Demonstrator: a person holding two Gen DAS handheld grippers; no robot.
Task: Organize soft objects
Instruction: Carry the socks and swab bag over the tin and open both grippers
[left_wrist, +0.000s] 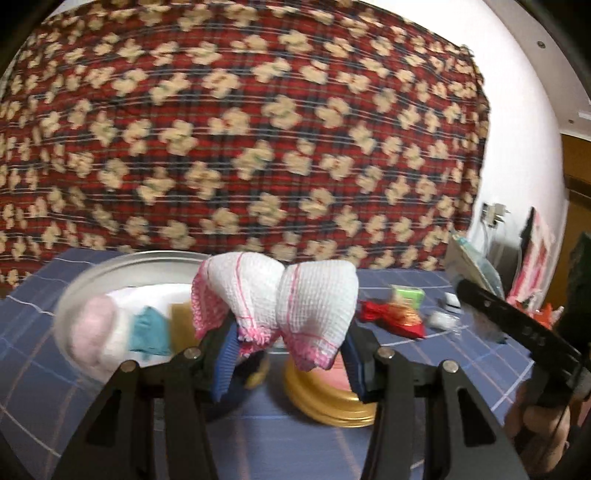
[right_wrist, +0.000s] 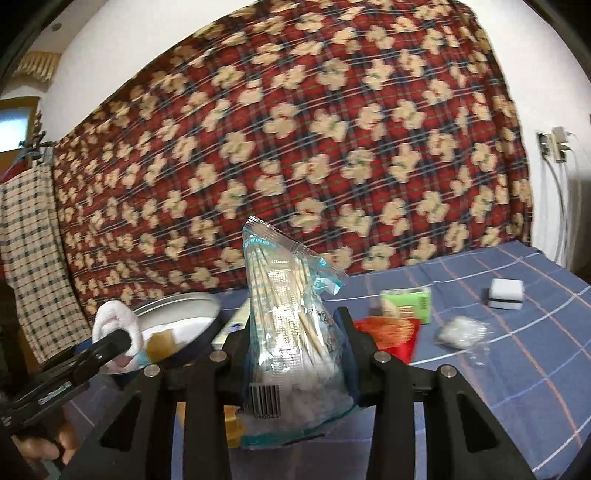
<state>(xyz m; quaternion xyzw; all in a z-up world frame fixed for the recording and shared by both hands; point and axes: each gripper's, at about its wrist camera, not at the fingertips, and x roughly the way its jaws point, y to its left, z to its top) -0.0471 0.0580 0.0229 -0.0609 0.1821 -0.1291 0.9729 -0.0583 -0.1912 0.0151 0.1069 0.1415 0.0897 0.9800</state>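
**Cloth in my left tool, packet in my right**

My left tool is clamped on a white waffle cloth with pink edging; it bulges up between the fingers in two lobes, its folded hem hanging down toward me. Just beyond and left of this tool sits a round metal tin holding a pink-and-white soft roll, a teal cloth and a tan sponge. Directly under the cloth is a gold lid.

My right tool grips a clear packet of wooden sticks, standing upright, its long axis vertical, sealed top edge pointing away from me. Ahead and right lie a red wrapper, a green box, crumpled clear plastic and a small white box.

Everything rests on a blue checked tabletop, backed by a red plaid quilt with tan flowers against a white wall.
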